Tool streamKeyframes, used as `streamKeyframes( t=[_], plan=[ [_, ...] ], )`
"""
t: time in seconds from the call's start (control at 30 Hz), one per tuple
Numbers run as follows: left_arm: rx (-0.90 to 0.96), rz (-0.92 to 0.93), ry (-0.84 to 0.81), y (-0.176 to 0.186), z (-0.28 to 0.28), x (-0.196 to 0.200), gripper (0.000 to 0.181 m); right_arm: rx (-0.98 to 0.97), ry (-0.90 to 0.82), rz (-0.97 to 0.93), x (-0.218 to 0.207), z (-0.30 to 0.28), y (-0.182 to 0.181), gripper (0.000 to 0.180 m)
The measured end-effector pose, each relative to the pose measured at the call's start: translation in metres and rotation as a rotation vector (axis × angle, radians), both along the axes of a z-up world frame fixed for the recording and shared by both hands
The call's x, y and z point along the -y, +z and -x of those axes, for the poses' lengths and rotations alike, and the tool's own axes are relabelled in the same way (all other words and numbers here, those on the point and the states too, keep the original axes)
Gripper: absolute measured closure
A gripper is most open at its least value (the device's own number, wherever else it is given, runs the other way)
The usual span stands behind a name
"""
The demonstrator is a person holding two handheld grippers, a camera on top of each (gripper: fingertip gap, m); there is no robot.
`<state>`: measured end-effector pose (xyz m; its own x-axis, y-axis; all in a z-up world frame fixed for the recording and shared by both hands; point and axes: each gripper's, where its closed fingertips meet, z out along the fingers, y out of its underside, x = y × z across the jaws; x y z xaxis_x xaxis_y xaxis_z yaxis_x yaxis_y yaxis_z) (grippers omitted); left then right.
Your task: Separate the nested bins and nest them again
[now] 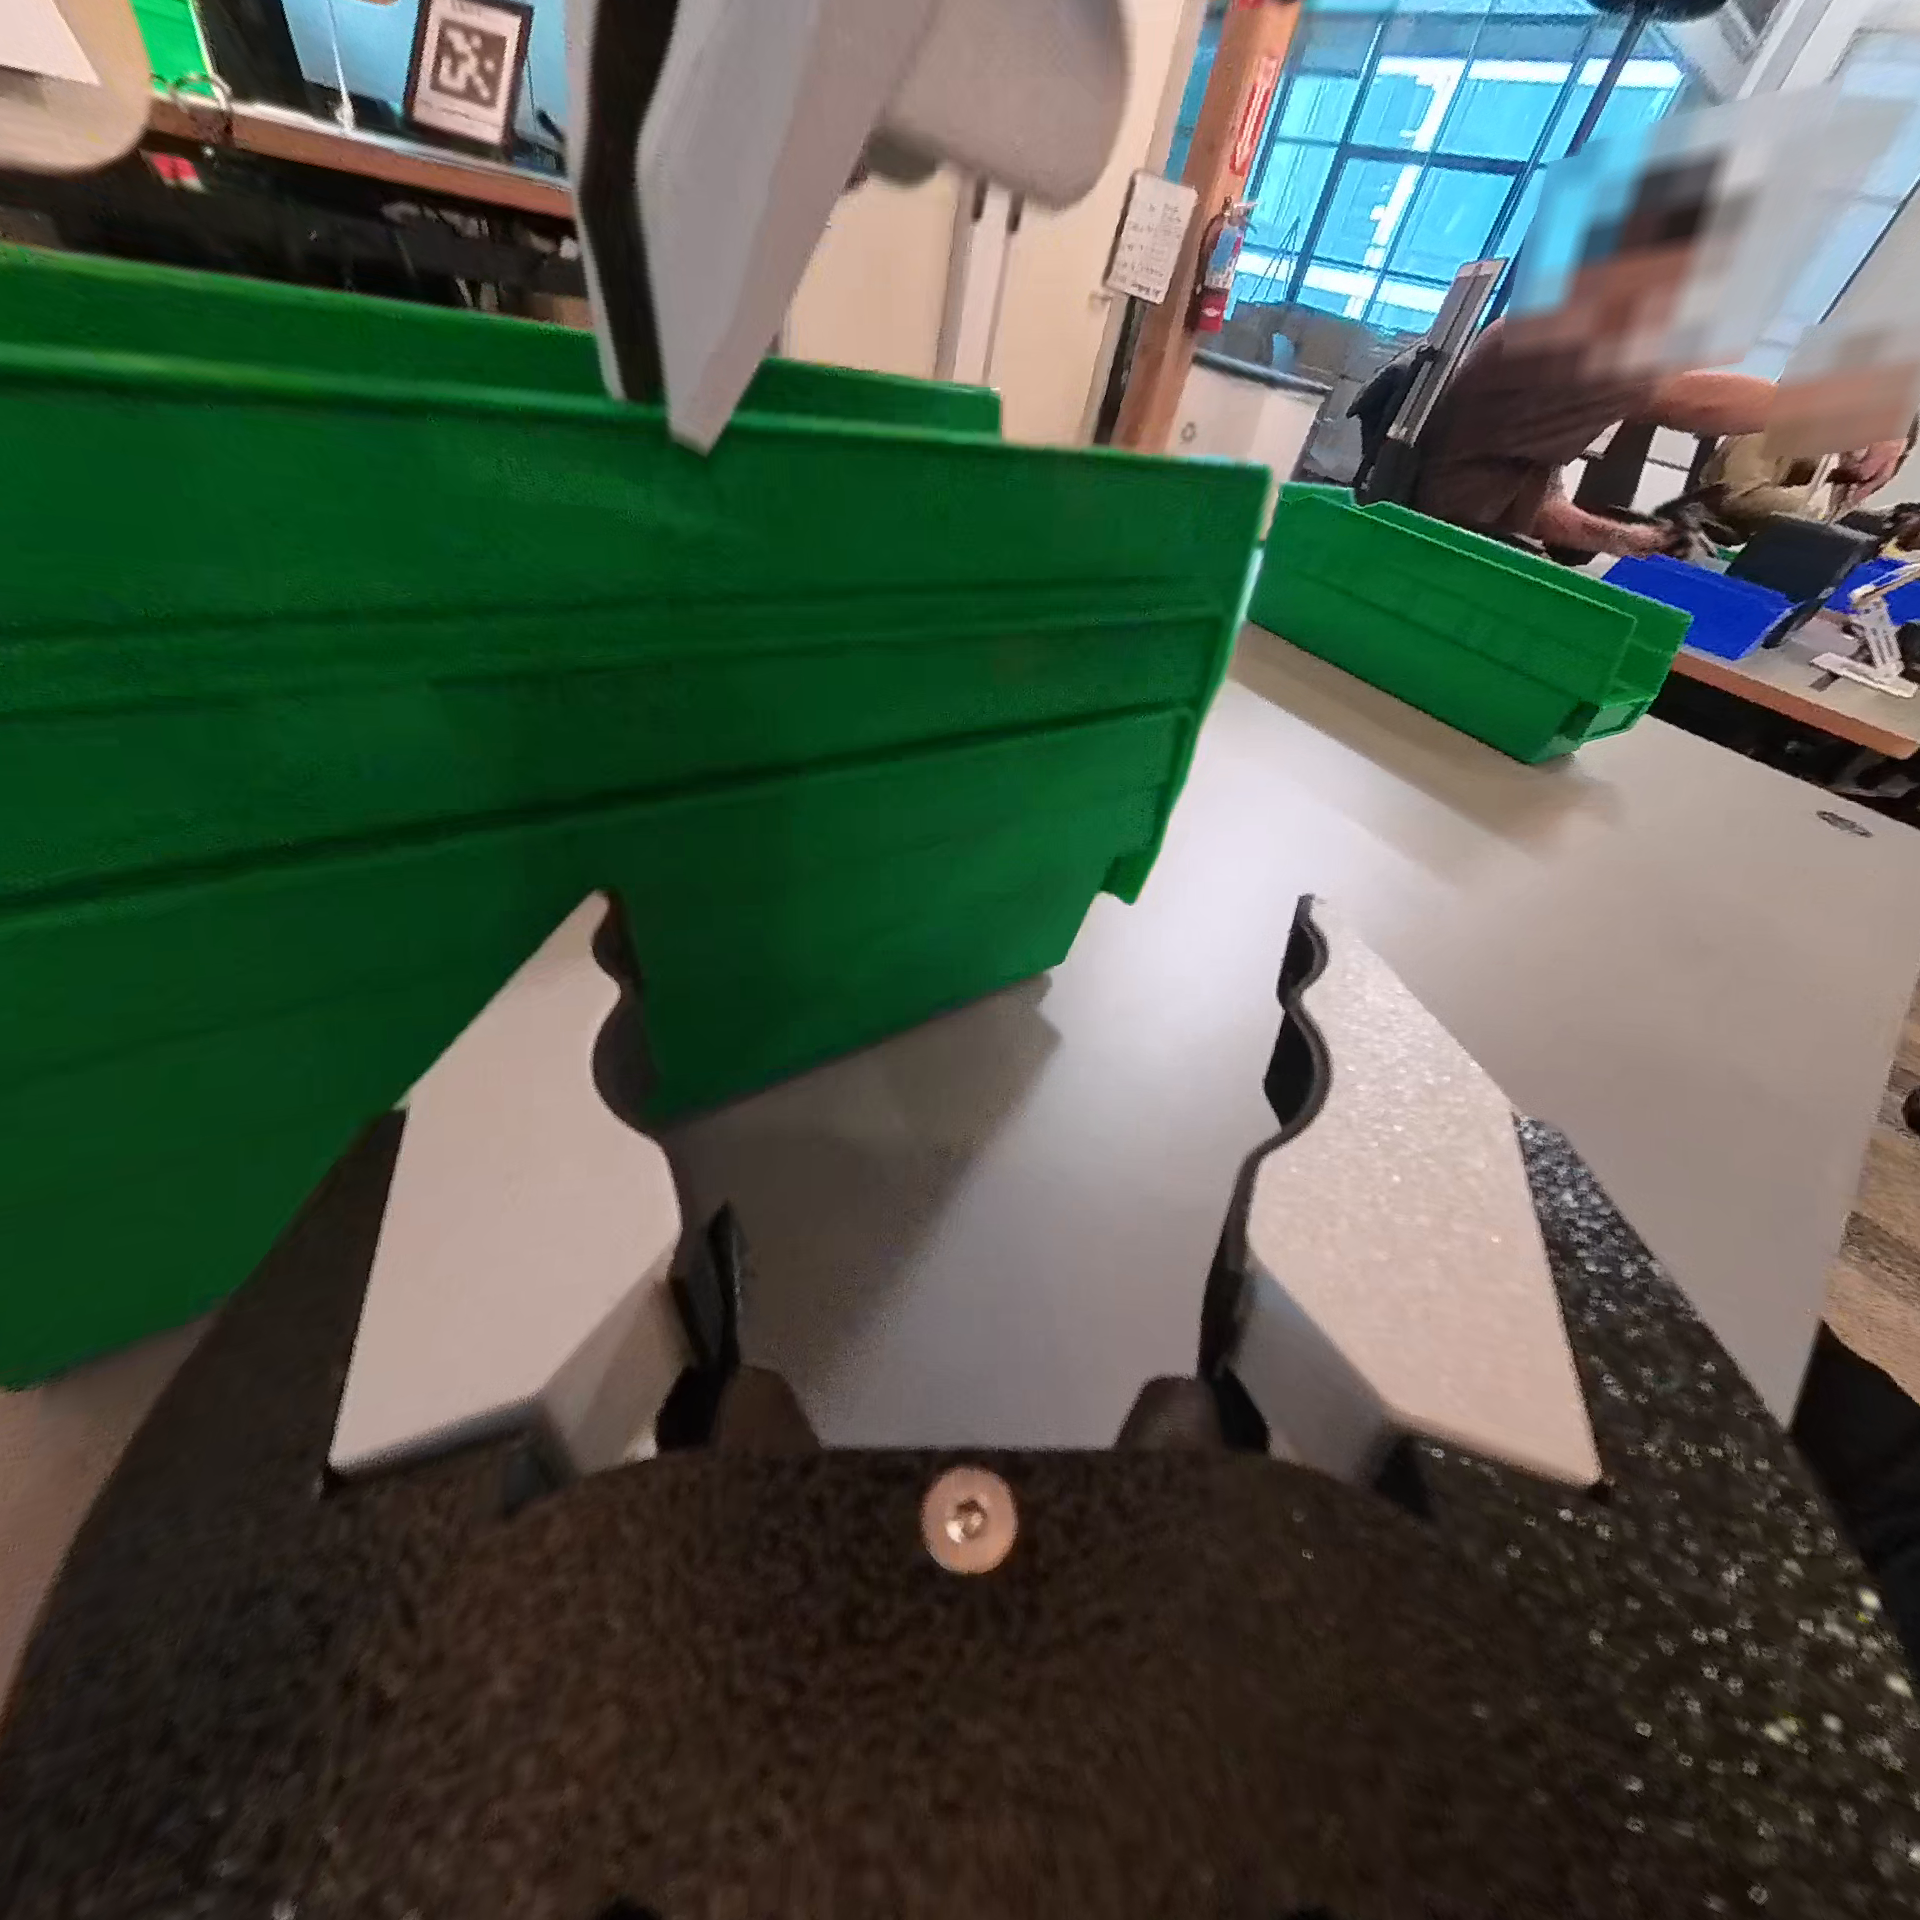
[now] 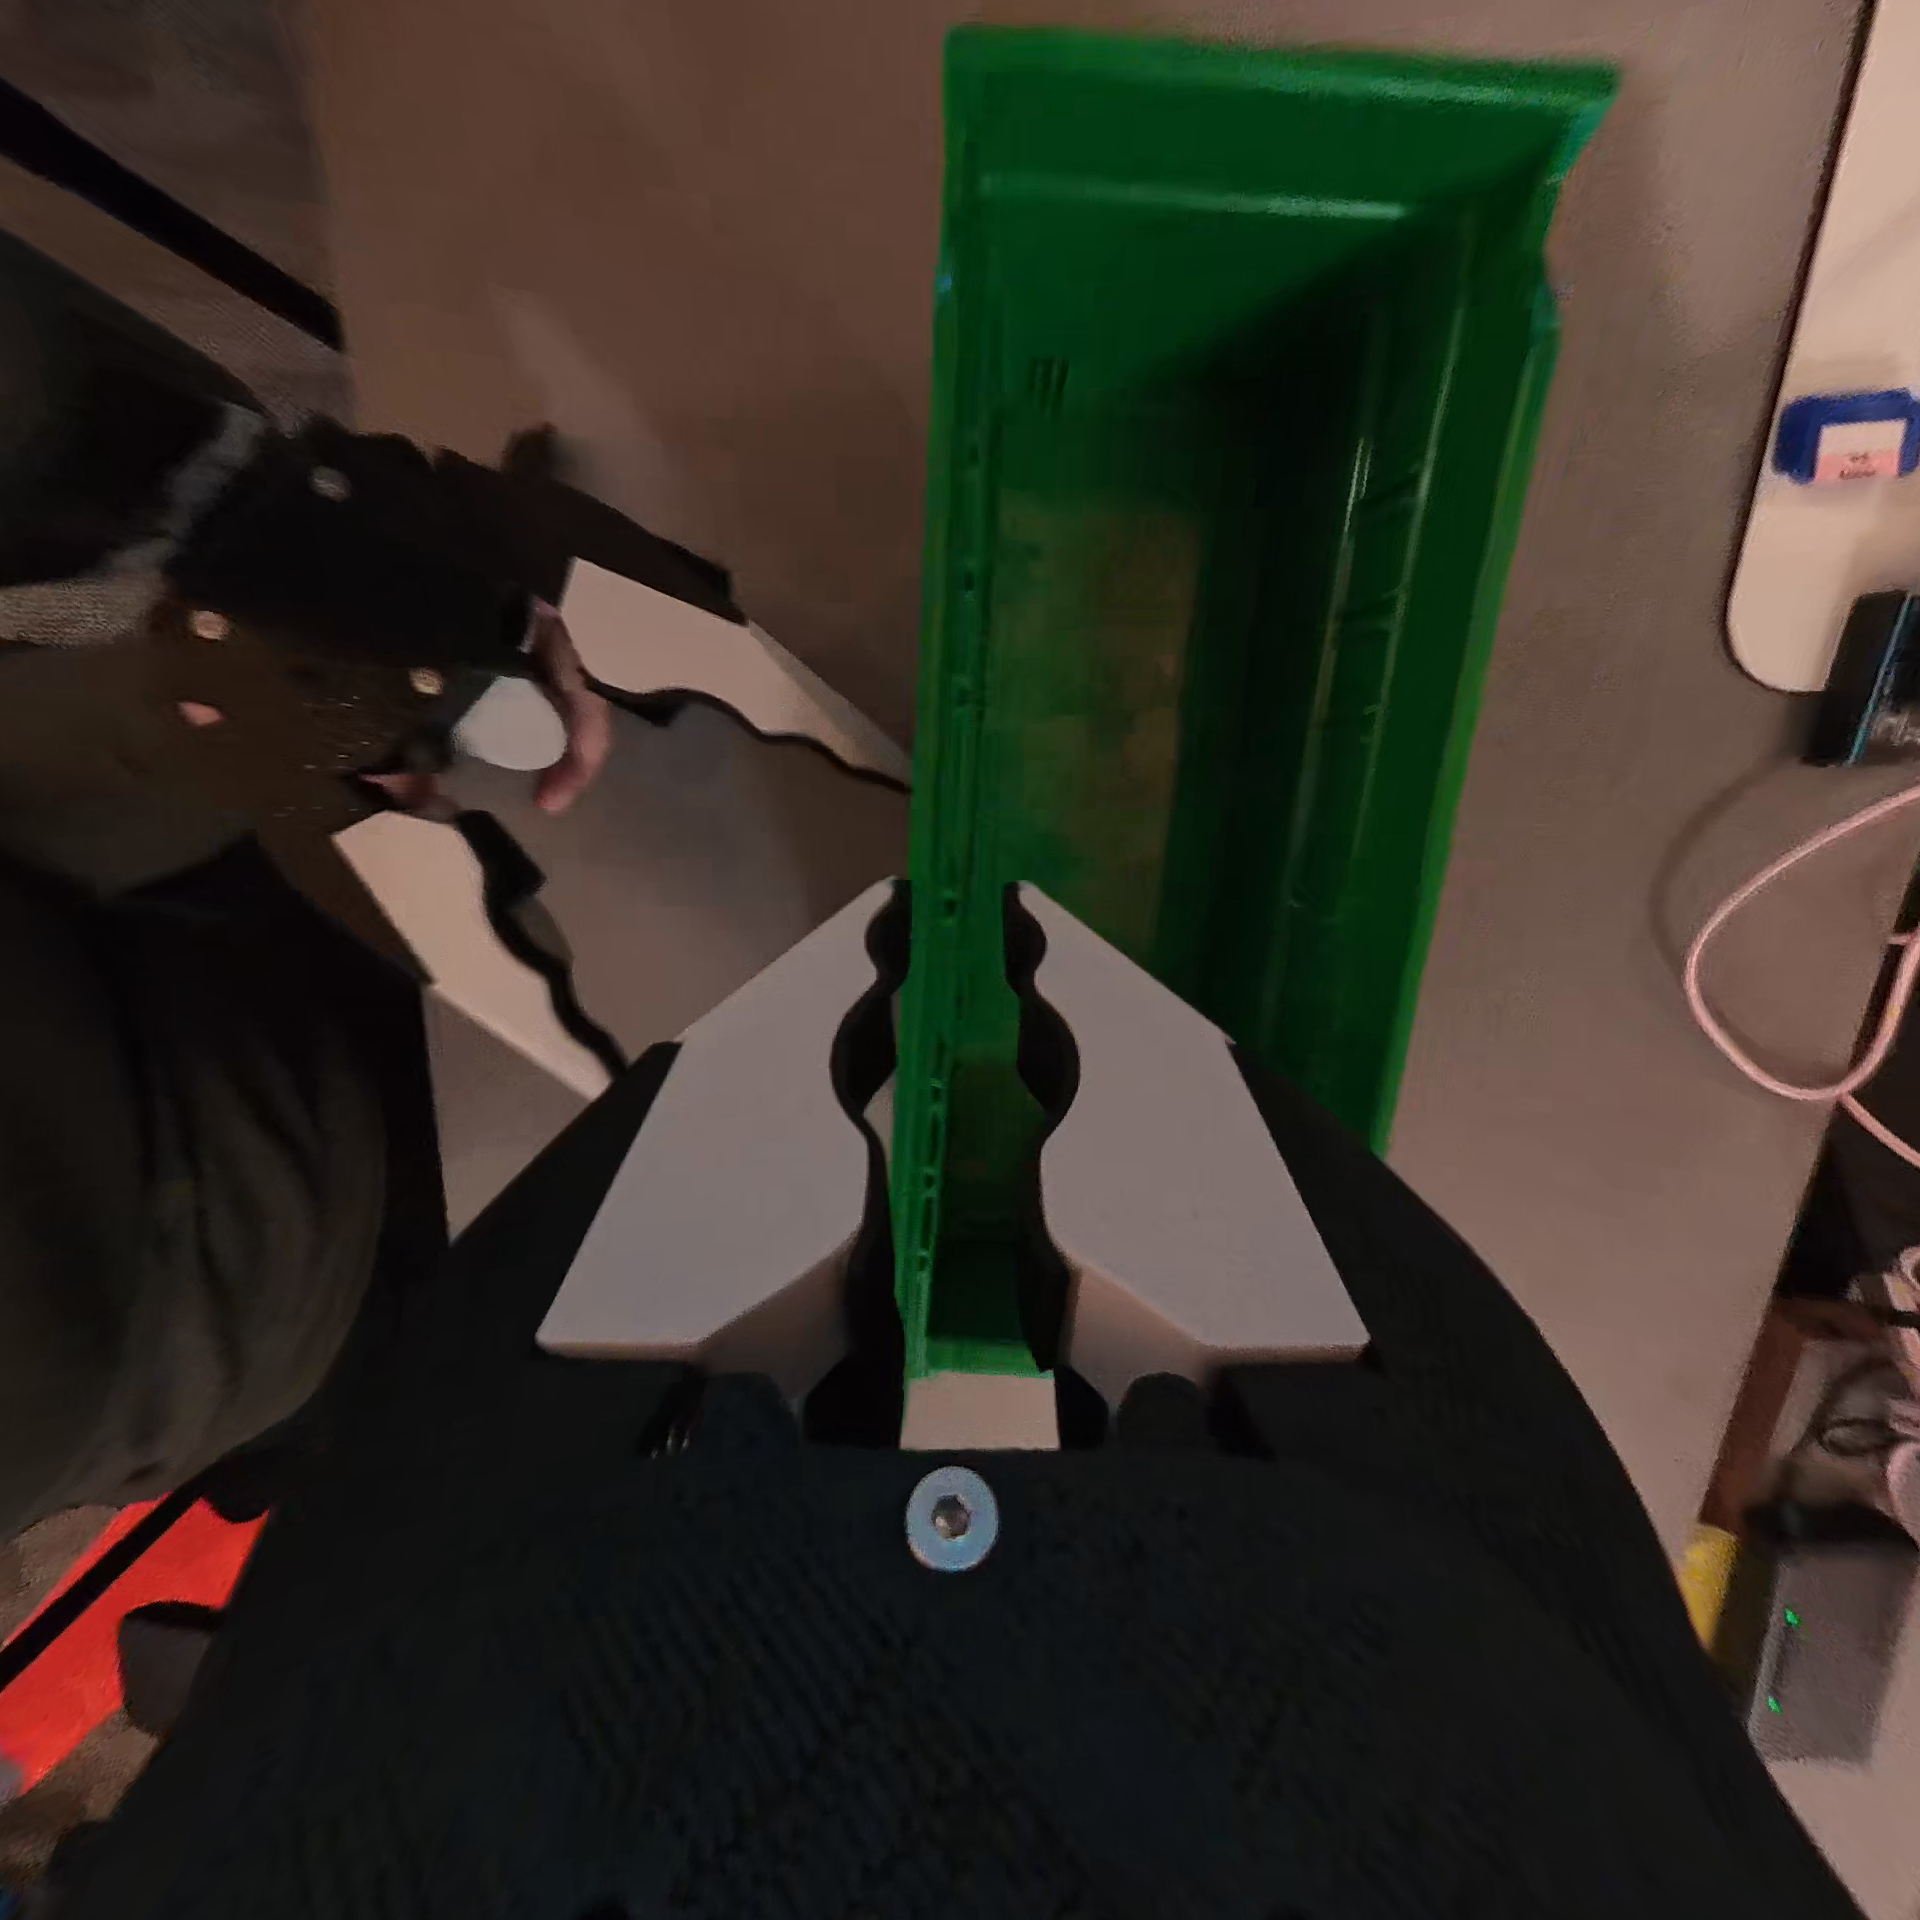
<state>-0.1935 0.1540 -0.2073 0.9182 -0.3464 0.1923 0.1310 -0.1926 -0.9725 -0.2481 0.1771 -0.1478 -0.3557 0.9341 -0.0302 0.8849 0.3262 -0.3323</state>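
Right gripper (image 2: 956,904) fingers clamping green bin (image 2: 1247,540) wall, left gripper (image 1: 951,925) spread empty

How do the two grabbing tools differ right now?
The right tool is closed on the side wall of the green bin; the left tool is open and holds nothing. The right one comes at the bin from above; the left sits low over the grey table. Both have pale fingers on black bodies.

Two claws: left claw (image 1: 956,1039), right claw (image 2: 956,1049). Green bins: one near bin (image 1: 623,675) with a possible second rim behind it, count unsure; one far green bin (image 1: 1455,634). Two blue bins (image 1: 1704,613). One worktop (image 1: 1455,935).
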Motion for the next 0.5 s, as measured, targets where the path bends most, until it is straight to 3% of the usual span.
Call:
streamKeyframes(
  t=[0.13,0.2,0.27,0.4,0.5],
  plan=[
    [0.038,-0.009,-0.009,0.002,0.001,0.001,0.066,0.112,0.053,-0.102,-0.009,-0.018,-0.010,0.145],
    [0.038,-0.009,-0.007,0.002,0.002,0.001,0.066,0.114,0.054,-0.098,-0.008,-0.016,-0.018,0.148],
    [0.033,-0.008,-0.003,0.002,0.002,0.001,0.066,0.101,0.072,-0.037,0.001,-0.013,-0.020,0.175],
    [0.001,0.024,0.017,-0.005,0.004,-0.001,0.069,-0.013,0.109,-0.189,-0.011,0.000,-0.010,0.177],
    [0.003,0.063,0.012,-0.015,0.004,-0.003,0.078,-0.039,0.090,-0.159,-0.007,0.000,-0.007,0.177]
  ],
)
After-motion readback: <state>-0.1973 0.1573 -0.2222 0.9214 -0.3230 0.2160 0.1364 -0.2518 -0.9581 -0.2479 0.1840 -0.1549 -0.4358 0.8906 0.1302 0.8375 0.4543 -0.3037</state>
